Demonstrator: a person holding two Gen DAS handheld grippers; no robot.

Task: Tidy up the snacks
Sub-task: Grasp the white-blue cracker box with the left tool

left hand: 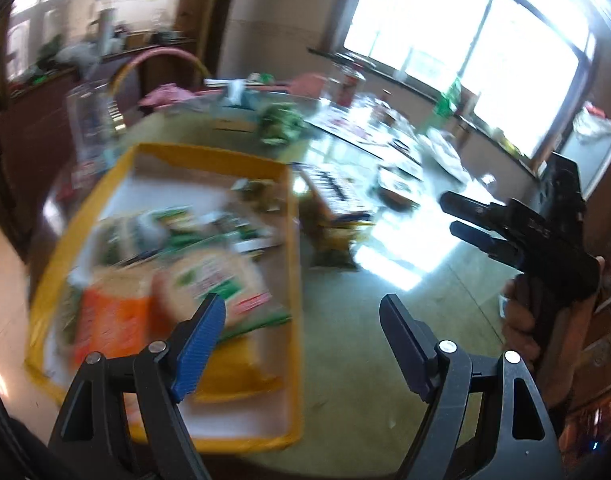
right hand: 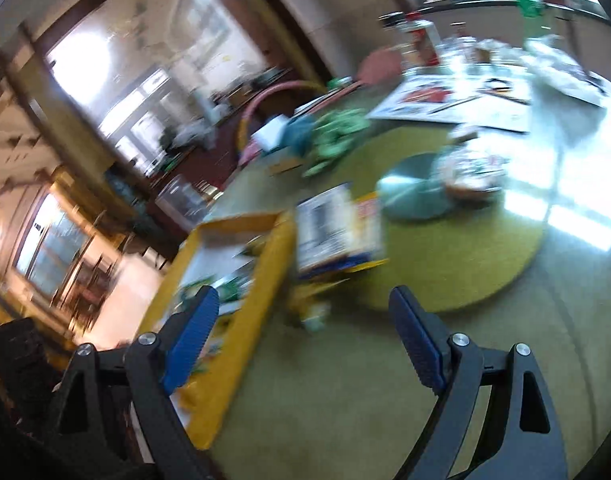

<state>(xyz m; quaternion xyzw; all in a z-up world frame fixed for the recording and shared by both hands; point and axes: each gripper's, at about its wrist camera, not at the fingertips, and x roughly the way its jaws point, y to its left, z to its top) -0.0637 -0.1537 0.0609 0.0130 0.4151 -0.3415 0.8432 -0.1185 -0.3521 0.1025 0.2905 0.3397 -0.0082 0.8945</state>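
The surface, a round greenish top crowded at its far side with blurred clutter, carried a yellow tray near its edge. Inside the tray lay the snacks: packets in orange, tan and green, too smeared to read. Just beside the tray's right rim sat a box with a white and blue face, on top of something yellow. The left hand-held gripper hung over the tray's near corner, jaws spread wide with nothing between them. The right hand-held gripper, gripped by a hand, also stood wide and empty, above the tray's rim and bare surface.
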